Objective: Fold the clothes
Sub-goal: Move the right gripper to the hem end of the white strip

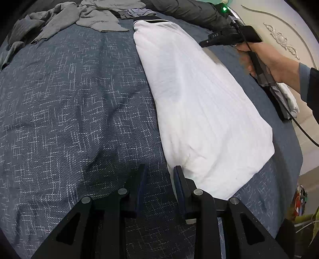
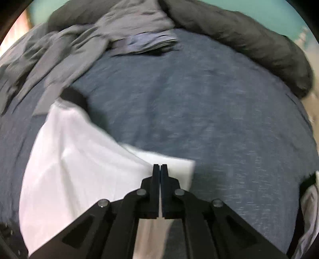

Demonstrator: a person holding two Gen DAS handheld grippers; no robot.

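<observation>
A bed covered in a dark blue bedspread with a pale woven fleck (image 1: 75, 103) fills nearly the whole scene. Along its far edge lies a long dark grey rolled quilt or bolster (image 2: 249, 39). At the far left sits a heap of crumpled grey garments (image 1: 79, 18), with a small folded blue-grey piece (image 1: 139, 12) just beside them. On the right half of the bed, running from far to near, lies the white ribbed garment with a black-and-white trimmed end (image 1: 199, 103), already folded into a long narrow shape, trim at the far end. The right gripper (image 2: 160, 166), held in a person's hand (image 1: 269, 61) with a dark sleeve, has its black fingers clenched together over the garment's right-hand edge; whether cloth is caught between them cannot be told. The left gripper (image 1: 159, 171) hangs over the near left edge of the white garment, jaws partly apart, nothing between them.
</observation>
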